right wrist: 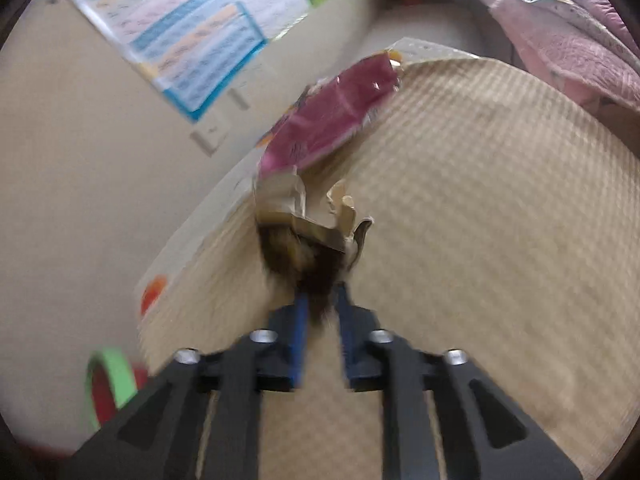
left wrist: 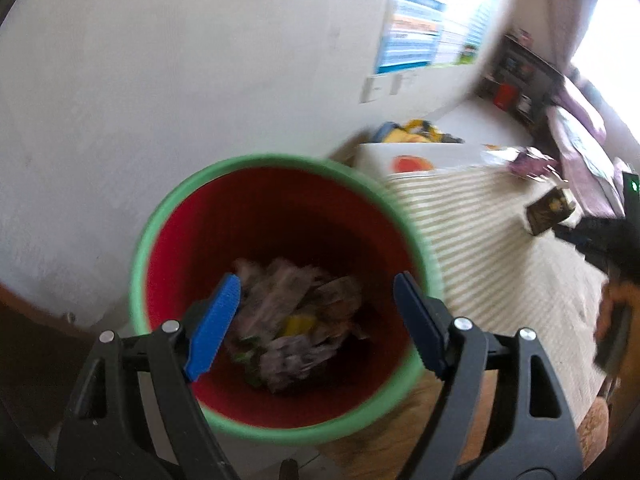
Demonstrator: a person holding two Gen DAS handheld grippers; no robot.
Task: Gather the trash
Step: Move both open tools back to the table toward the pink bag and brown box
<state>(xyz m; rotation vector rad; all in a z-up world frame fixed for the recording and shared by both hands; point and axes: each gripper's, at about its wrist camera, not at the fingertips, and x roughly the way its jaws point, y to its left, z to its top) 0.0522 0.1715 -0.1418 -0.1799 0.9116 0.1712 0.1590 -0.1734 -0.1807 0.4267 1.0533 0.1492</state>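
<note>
A red bin with a green rim [left wrist: 256,160] stands by the wall, with crumpled wrappers [left wrist: 292,320] lying at its bottom. My left gripper [left wrist: 318,284] hangs open just above the bin's mouth, with nothing between its blue pads. My right gripper [right wrist: 322,296] is shut on a crumpled dark and gold wrapper [right wrist: 304,216] above the woven mat. A pink wrapper [right wrist: 336,112] lies beyond it near the mat's edge. The left wrist view shows the dark wrapper [left wrist: 550,210] at the far right, with the pink wrapper [left wrist: 528,162] behind it. The bin [right wrist: 106,376] sits at the lower left of the right wrist view.
A striped woven mat [right wrist: 480,200] covers the floor beside a white wall with a poster [right wrist: 192,40]. A white sheet with an orange picture [left wrist: 412,162] lies along the mat's edge. Pink bedding [right wrist: 560,40] and a dark shelf [left wrist: 520,76] stand farther back.
</note>
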